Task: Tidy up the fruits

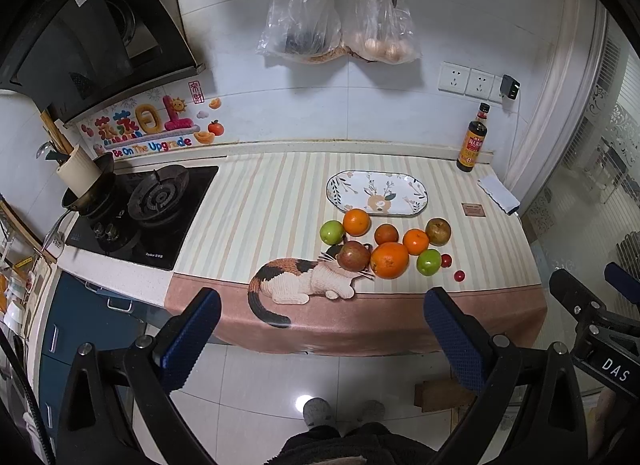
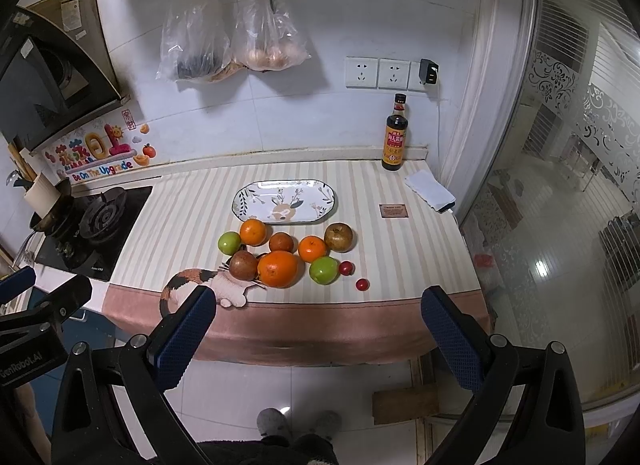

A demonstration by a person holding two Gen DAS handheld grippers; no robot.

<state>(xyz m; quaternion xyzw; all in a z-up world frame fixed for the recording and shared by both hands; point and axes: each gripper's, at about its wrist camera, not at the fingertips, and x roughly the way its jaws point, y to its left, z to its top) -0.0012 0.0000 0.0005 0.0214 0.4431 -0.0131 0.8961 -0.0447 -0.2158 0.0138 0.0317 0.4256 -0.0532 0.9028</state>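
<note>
Ten fruits loose on the striped mat (image 2: 180, 221), none on the plate (image 2: 256, 193) yet. Sorting not begun, by the look of it; first pick yet to come.

Left gripper (image 1: 320, 329): wide open, empty, short of the counter edge, well apart from the fruit. Right gripper (image 2: 320, 329): the same, spread wide, nothing between the pads, back over the floor.

Plate behind the pile, empty, decorated, long side to the wall. Small orange (image 2: 253, 232) just touching or overlapping its near rim; cannot tell which.

Pile, front to back: big orange (image 2: 278, 269) in the middle front, brown pear (image 2: 243, 265) tight on its left, green apple (image 2: 323, 270) on its right. Behind: second green apple (image 2: 229, 242), dark orange (image 2: 281, 242), tangerine (image 2: 312, 248), second brown pear (image 2: 338, 237). Two cherry tomatoes: one (image 2: 346, 268) against the front green apple, one (image 2: 362, 284) alone, nearest the edge.

Next move, probably: forward over the mat edge, down on an outlying fruit, gentle squeeze, lift to the plate. Second brown pear likely easiest, clear on most sides. Big orange crowded on both flanks; little room for the pads. Tomatoes small and round, apt to roll off the front.

Two hanging bags (image 2: 232, 37) on the wall: contents unclear in one, pale round things in the other. Sauce bottle (image 2: 395, 137) at the back right.
</note>
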